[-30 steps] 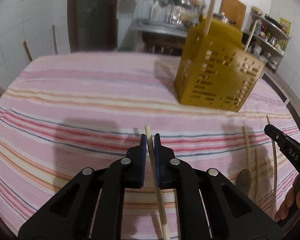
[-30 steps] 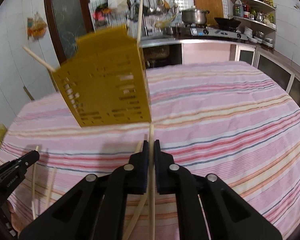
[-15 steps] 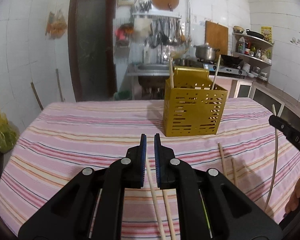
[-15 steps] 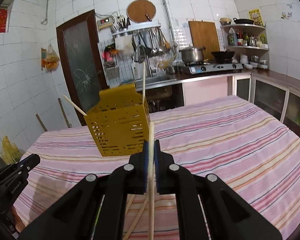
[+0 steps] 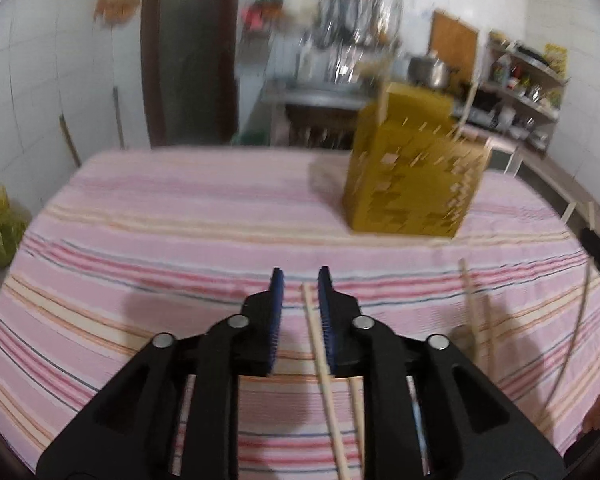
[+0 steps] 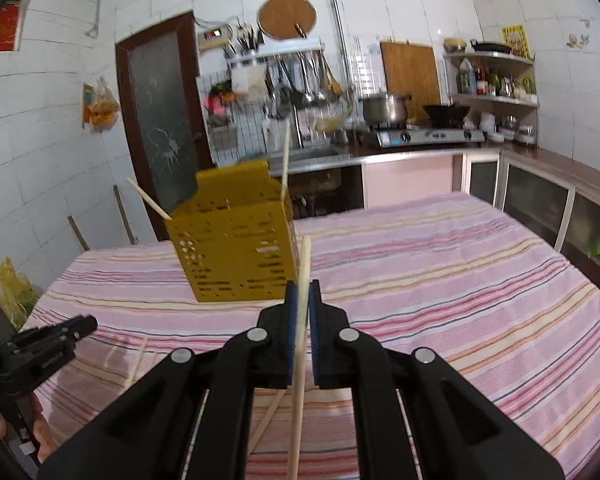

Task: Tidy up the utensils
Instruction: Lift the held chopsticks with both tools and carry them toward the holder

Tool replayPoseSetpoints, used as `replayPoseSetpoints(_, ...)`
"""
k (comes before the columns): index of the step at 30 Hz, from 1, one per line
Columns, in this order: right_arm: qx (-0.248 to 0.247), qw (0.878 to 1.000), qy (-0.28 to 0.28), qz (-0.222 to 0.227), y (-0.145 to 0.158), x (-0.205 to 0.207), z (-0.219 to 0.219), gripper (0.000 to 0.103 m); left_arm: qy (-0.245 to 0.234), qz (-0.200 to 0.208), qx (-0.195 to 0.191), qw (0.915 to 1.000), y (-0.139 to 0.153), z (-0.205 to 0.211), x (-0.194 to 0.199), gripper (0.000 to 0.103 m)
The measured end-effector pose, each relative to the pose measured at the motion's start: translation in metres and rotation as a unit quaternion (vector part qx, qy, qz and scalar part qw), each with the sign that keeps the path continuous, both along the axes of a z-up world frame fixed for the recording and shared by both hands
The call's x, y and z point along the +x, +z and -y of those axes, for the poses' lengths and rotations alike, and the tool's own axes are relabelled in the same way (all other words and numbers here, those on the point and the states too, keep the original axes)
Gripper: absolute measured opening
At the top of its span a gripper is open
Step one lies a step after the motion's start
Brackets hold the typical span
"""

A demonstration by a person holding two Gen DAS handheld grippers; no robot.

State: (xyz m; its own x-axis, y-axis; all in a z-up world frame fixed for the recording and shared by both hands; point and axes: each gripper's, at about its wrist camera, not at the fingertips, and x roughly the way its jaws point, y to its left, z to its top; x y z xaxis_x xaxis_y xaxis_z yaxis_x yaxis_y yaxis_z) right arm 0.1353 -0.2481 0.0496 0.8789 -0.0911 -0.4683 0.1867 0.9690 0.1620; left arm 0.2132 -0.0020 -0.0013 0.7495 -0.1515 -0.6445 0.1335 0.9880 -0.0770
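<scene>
A yellow perforated utensil holder (image 5: 414,178) stands on the striped tablecloth at the far right and shows left of centre in the right wrist view (image 6: 236,248), with two chopsticks sticking out of it. My left gripper (image 5: 300,280) is open above a loose chopstick (image 5: 320,356) that lies on the cloth between its fingers. My right gripper (image 6: 302,292) is shut on a wooden chopstick (image 6: 302,320) held upright, in front of the holder. More chopsticks (image 5: 474,312) lie on the cloth to the right of the left gripper.
The table wears a pink striped cloth (image 6: 440,264). A kitchen counter with stove and pots (image 6: 416,128) lies behind it, and a dark door (image 6: 160,120) at the back left. The left gripper shows at the left edge of the right wrist view (image 6: 48,340).
My left gripper has opened; the chopstick it gripped a second ago now lies loose on the cloth. The right gripper has lifted its chopstick higher and stayed shut.
</scene>
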Motion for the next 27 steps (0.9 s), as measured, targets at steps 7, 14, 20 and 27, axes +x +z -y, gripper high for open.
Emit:
replayPoseSetpoints(7, 0.011, 0.999, -0.013, -0.036, -0.022, 0.030, 0.012, 0.006, 0.009, -0.068, 0.019, 0.9974, -0.037, 0.010, 0.033, 0.033)
replayPoseSetpoints(14, -0.002, 0.999, -0.005, -0.041, -0.026, 0.032, 0.007, 0.006, 0.012, -0.108, 0.015, 0.9940, -0.052, 0.016, 0.053, 0.033)
replayPoseSetpoints(20, 0.001, 0.999, -0.005, -0.045, -0.029, 0.033, 0.007, 0.006, 0.012, -0.112, 0.018, 0.9935, -0.057, 0.016, 0.056, 0.033)
replayPoseSetpoints(27, 0.002, 0.999, -0.003, -0.047, -0.030, 0.032, 0.005, 0.006, 0.012, -0.119, 0.032, 0.9923, -0.058, 0.026, 0.064, 0.027)
